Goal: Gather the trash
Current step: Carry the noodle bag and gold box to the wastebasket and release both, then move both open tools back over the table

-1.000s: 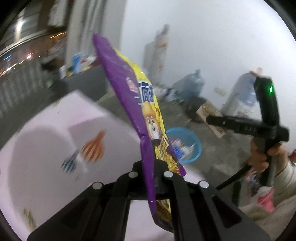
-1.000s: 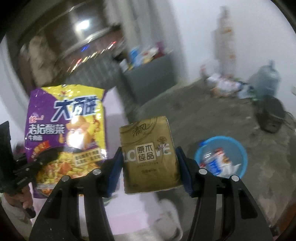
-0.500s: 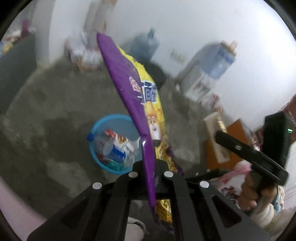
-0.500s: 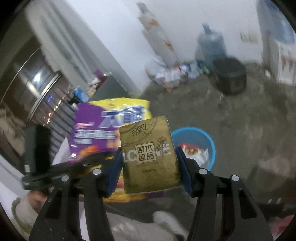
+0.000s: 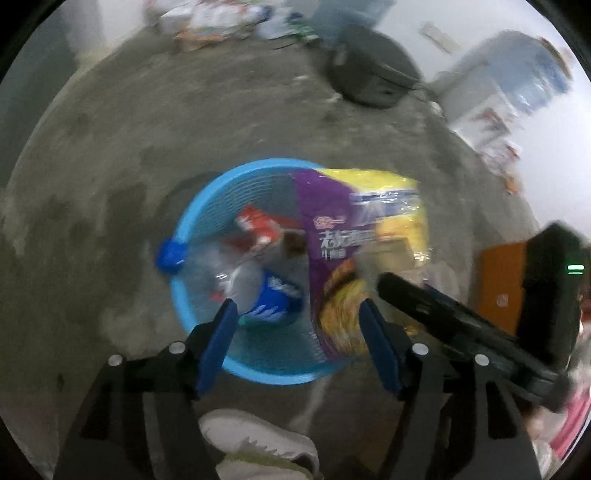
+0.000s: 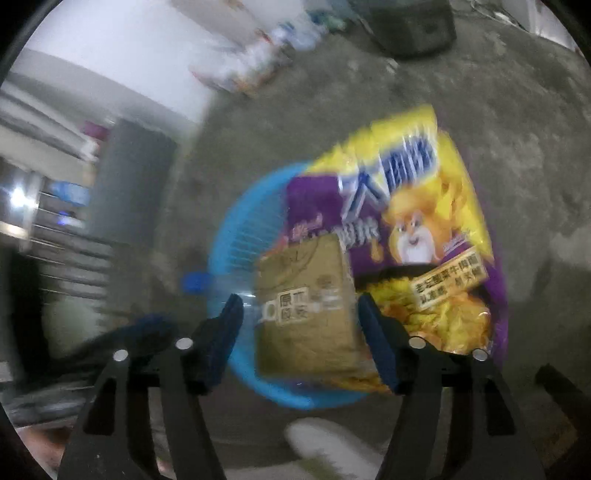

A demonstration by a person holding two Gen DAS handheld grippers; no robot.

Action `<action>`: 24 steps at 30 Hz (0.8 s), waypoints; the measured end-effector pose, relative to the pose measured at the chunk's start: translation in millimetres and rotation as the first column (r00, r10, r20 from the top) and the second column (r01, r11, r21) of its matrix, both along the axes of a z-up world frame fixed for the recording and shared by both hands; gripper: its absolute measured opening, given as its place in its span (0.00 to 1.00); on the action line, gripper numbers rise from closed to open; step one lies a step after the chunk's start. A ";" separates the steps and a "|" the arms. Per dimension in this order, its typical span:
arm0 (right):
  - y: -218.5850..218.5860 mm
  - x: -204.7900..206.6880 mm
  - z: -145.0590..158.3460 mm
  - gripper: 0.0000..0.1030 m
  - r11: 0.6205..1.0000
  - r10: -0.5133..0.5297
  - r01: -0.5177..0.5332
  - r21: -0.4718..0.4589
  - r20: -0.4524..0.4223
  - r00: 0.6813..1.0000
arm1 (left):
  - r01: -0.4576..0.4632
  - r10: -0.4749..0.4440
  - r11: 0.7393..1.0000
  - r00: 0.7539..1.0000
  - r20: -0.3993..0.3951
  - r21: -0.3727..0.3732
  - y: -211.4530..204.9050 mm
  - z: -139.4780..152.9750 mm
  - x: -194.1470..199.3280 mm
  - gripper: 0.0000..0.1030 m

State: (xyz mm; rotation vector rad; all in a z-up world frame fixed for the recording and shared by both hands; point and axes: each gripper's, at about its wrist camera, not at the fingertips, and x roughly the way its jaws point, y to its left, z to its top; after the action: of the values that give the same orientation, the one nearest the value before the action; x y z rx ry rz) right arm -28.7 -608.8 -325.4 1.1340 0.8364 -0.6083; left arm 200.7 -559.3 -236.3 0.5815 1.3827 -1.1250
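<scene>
A blue plastic basket [image 5: 207, 206] stands on the concrete floor below both grippers, holding a clear bottle [image 5: 236, 277] and a red wrapper [image 5: 255, 225]. The purple and yellow noodle packet [image 5: 354, 229] is loose over the basket's right side; it also shows in the right wrist view [image 6: 417, 221]. My left gripper [image 5: 299, 332] is open and empty above the basket. My right gripper [image 6: 299, 325] is open, and the gold tissue pack [image 6: 306, 306] is loose between its fingers, over the basket [image 6: 236, 240]. The right gripper's body [image 5: 461, 325] crosses the left wrist view.
A dark round appliance [image 5: 373, 70] sits on the floor beyond the basket. Litter [image 5: 221, 18] lies along the far wall. A white shoe [image 5: 255, 439] is just below the basket. A grey cabinet [image 6: 129, 181] stands at the left.
Both grippers swung down over the basket and opened. The left let go of the noodle packet, which dropped onto the basket. The right let go of the tissue pack.
</scene>
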 end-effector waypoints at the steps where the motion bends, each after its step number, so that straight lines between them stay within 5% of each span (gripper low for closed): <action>1: -3.5 2.9 -12.7 0.62 1.000 0.003 -0.003 0.009 -0.037 0.999 | -0.040 0.040 0.999 0.999 -0.009 -0.007 7.7 4.9 6.8 0.64; 4: -10.4 -7.0 -19.1 0.64 0.999 -0.050 0.050 0.011 -0.038 0.998 | -0.068 0.068 0.995 0.998 -0.002 -0.068 23.9 32.4 16.8 0.64; 9: -14.0 -43.6 22.6 0.70 0.993 -0.113 0.117 -0.033 0.118 0.987 | -0.043 0.061 0.979 0.994 0.087 -0.198 54.8 98.2 20.9 0.66; 14: -7.9 -76.8 64.2 0.70 0.978 -0.169 0.185 -0.097 0.158 0.973 | -0.042 0.099 0.940 0.983 0.153 -0.339 105.9 176.4 17.1 0.70; 20: 56.4 -58.2 147.0 0.70 0.950 0.018 0.039 -0.311 0.179 0.984 | -0.087 0.229 0.872 0.942 0.246 -0.482 199.2 253.5 -16.9 0.85; 24: 128.5 -47.1 215.8 0.86 0.849 0.218 -0.112 -0.517 0.148 0.965 | -0.164 0.362 0.828 0.886 0.288 -0.536 266.5 284.2 -44.6 0.95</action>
State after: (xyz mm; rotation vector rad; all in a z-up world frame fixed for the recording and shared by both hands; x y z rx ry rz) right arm -75.7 -480.4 -109.6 0.6196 0.5442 -0.5162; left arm 156.0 -292.8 47.9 0.1955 0.7577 -1.0177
